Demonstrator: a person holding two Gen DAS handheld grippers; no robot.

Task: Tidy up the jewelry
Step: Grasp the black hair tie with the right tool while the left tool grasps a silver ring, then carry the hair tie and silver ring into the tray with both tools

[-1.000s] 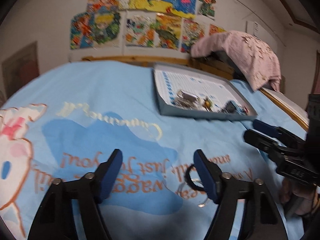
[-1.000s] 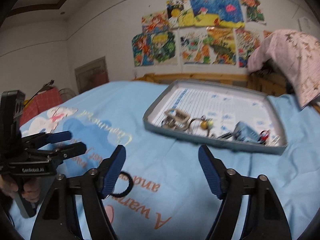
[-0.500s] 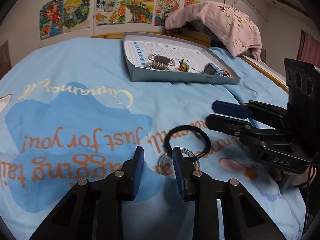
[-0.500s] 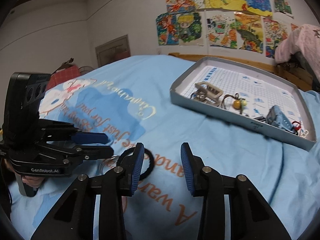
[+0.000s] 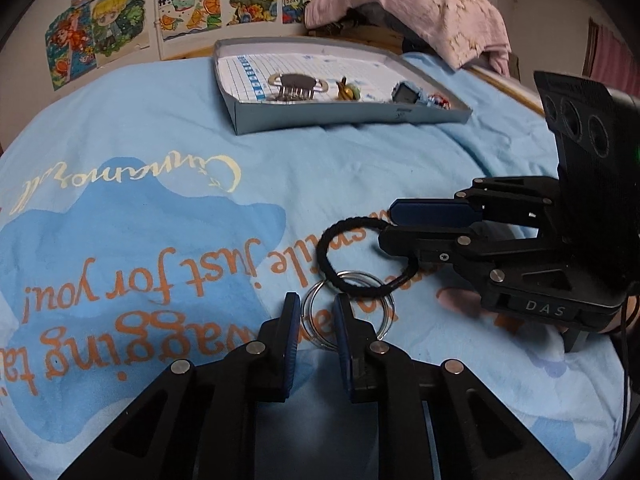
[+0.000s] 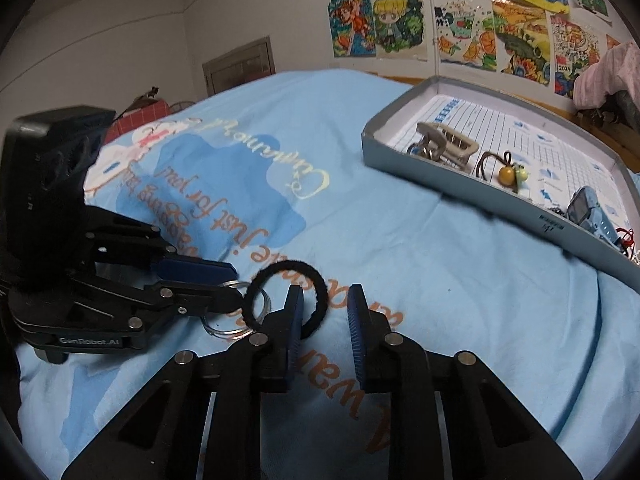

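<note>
The black fabric hair tie, soft, light and limp, lies on the blue bedsheet overlapping stiff, slippery metal split rings. The left gripper has been closing astride the rings' rim; the right gripper, also closing, straddles the tie's band, the best hold.

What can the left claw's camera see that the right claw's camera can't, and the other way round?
Only the left camera shows the pink blanket whole, heaped behind the tray. Only the right camera shows the door and a red checked thing beside the bed. Both show the black hair tie overlapping the metal rings on the blue sheet, and the grey tray.
</note>
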